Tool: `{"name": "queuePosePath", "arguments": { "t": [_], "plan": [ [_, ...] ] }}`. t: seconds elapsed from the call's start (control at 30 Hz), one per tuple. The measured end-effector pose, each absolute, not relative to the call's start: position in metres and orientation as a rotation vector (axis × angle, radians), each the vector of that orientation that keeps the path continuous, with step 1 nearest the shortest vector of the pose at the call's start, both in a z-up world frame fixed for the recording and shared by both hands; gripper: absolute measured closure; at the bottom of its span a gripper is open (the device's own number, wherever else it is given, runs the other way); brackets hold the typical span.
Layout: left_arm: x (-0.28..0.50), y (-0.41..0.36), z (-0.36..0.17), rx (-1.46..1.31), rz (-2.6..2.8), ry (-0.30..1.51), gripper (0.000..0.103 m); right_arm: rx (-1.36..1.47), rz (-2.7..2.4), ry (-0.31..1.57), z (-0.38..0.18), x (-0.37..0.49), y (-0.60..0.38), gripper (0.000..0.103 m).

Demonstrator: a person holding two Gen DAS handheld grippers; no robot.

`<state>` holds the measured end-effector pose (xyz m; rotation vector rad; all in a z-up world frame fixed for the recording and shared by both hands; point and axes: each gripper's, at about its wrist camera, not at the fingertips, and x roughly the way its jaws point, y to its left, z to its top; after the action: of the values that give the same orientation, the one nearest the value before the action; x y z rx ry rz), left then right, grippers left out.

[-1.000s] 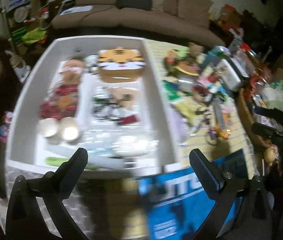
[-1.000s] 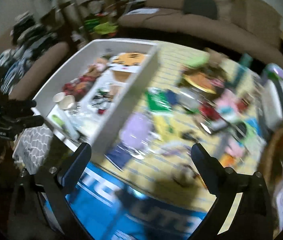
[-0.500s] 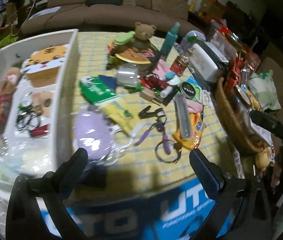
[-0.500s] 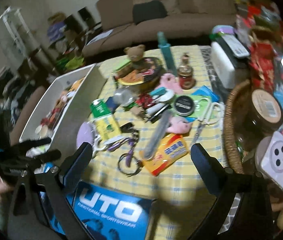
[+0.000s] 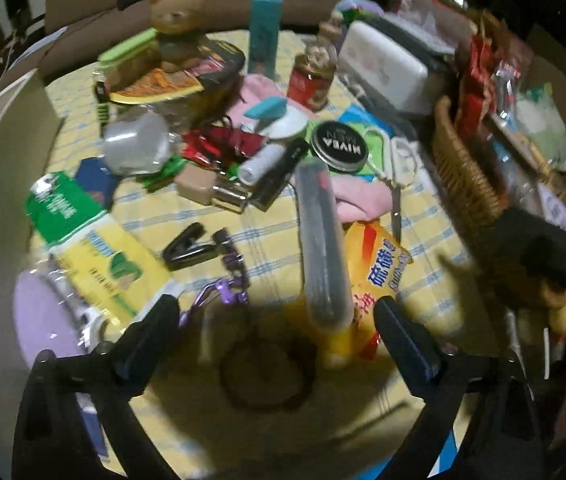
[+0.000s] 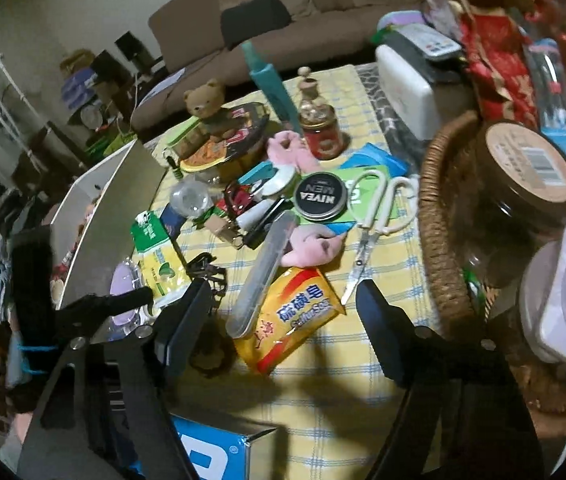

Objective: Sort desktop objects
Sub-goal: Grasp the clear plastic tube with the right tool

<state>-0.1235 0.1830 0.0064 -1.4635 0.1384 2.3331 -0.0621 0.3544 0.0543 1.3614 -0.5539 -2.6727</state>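
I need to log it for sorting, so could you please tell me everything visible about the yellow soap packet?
The yellow soap packet is a flat, glossy wrapper, yellow with red corners and blue Chinese lettering, apparently sealed. It lies flat and askew on the checked tablecloth. The long translucent case overlaps its upper left edge; pink fabric lies just beyond it. No gripper touches it.

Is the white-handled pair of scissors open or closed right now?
Closed: the white-handled scissors lie flat on the checked tablecloth, blades together in one point, handle loops side by side.

Tablecloth (image 6: 367,128) yellow, blue-checked — soap packet (image 6: 295,316) orange-yellow — scissors (image 6: 379,208) seemingly white-handled.
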Motion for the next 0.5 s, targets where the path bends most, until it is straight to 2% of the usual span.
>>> {"name": "queuePosePath", "arguments": {
  "t": [0.13,0.23,0.27,0.33,0.4,0.43,0.5],
  "plan": [
    [-0.134,0.194,-0.008,-1.515,2.315,0.159,0.017,1.35,-2.681,-0.555,0.058,-0.062,0.362,0.03],
    [-0.135,0.199,-0.01,-1.509,2.318,0.169,0.03,1.356,-2.666,-0.554,0.056,-0.063,0.363,0.03],
    [-0.135,0.199,-0.009,-1.508,2.311,0.163,0.041,1.363,-2.663,-0.55,0.055,-0.064,0.363,0.03],
    [-0.137,0.201,-0.008,-1.529,2.31,0.171,0.054,1.373,-2.653,-0.546,0.052,-0.065,0.362,0.03],
    [-0.139,0.201,-0.007,-1.549,2.276,0.172,0.081,1.378,-2.644,-0.548,0.051,-0.066,0.361,0.03],
    [-0.139,0.199,-0.007,-1.554,2.255,0.158,0.087,1.373,-2.633,-0.559,0.051,-0.066,0.36,0.03],
    [-0.137,0.198,-0.008,-1.557,2.251,0.182,0.09,1.358,-2.598,-0.607,0.05,-0.069,0.36,0.03]
  ]
}}
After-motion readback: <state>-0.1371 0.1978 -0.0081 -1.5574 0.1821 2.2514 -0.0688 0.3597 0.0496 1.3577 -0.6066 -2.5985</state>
